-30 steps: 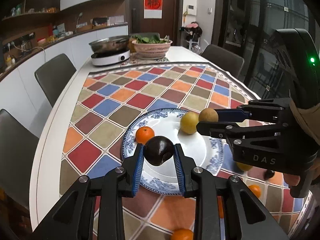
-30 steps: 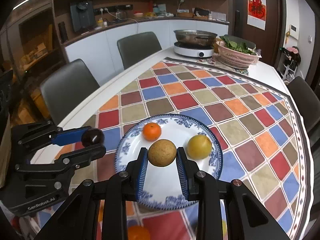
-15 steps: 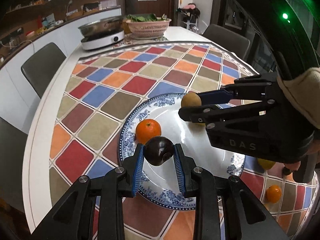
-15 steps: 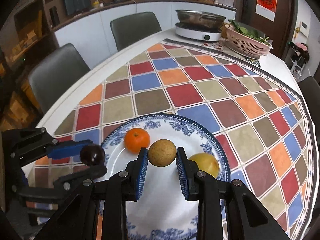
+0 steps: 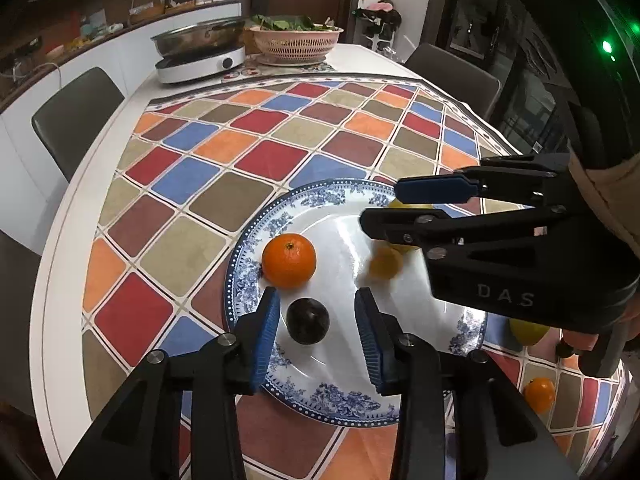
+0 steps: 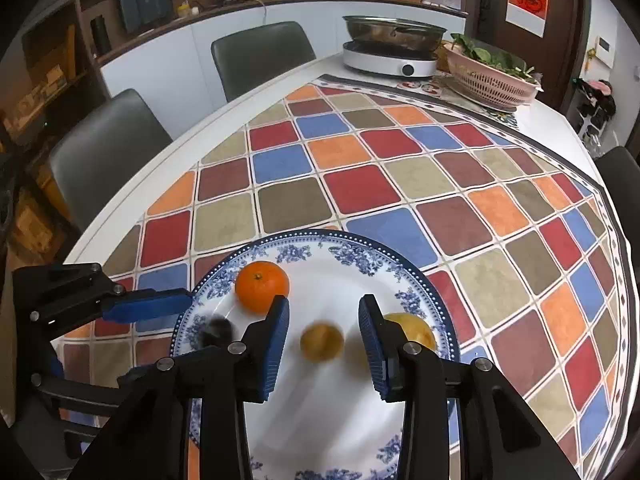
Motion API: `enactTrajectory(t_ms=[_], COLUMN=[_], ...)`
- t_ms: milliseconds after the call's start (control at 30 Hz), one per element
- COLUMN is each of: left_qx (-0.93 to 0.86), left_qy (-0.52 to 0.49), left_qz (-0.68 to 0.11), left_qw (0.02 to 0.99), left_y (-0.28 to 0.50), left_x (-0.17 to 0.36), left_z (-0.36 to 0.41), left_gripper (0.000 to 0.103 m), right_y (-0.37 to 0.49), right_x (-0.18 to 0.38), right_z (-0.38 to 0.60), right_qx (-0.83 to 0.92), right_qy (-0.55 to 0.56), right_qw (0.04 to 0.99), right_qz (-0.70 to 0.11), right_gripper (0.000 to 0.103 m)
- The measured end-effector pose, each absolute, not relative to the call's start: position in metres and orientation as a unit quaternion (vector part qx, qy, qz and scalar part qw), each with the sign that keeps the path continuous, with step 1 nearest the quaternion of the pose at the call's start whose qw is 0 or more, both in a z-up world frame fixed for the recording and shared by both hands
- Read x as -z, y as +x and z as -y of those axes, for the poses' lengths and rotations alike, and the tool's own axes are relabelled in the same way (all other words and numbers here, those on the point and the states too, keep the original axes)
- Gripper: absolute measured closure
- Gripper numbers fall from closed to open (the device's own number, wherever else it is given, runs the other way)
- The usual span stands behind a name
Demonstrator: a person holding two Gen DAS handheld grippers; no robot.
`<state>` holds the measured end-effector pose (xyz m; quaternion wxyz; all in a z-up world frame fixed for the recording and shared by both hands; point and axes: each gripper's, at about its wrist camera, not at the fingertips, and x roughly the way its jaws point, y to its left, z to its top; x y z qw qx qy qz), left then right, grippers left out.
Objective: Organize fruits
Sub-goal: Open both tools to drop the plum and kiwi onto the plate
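My left jaws (image 5: 316, 330) have just been opening: they stand spread, and the dark plum (image 5: 307, 320) sits free between the blue pads, resting on the blue-and-white plate (image 5: 256, 256), touching neither pad. My right jaws (image 6: 323, 338) have just been opening too and are likewise spread; the brownish-yellow fruit (image 6: 321, 341) between them is blurred, so I judge it is dropping or rolling on the plate rather than held. Just beyond the left jaws, on the plate's far-left part, lies the mandarin (image 5: 289, 260), near the plum but apart. A yellow fruit (image 6: 412, 330) sits just behind the right jaws' right pad. Off the plate, on the chequered cloth of the bench (image 5: 192, 200), I see 2 more loose fruits to the right: a yellow one (image 5: 527, 331) and a small orange one (image 5: 539, 394). Both lie on the right hand's side, so I judge the right jaws are nearer for the next pick.
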<state>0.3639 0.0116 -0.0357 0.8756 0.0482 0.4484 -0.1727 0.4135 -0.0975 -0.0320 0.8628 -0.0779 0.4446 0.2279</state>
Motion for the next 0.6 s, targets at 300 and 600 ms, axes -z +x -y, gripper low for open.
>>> enactTrajectory(t_ms=[300,600], left_qx=[0.16,0.15], left_qy=[0.046,0.047], left_qz=[-0.423,-0.38], left_qw=[0.891,0.912], left_y=[0.343,0.304], left_x=[0.008,-0.027], left_z=[-0.012,-0.011], left_gripper=[0.065,0.065], right_y=[0.384,0.347], right_x=[0.006,-0.021], right_z=[0.117,0.132], right_qx=[-0.216,-0.214], right_qy=[-0.064,-0.057], right_qw=[0.881,0.894], right_qz=[-0.417,-0.39], right_gripper=[0.066,0.066])
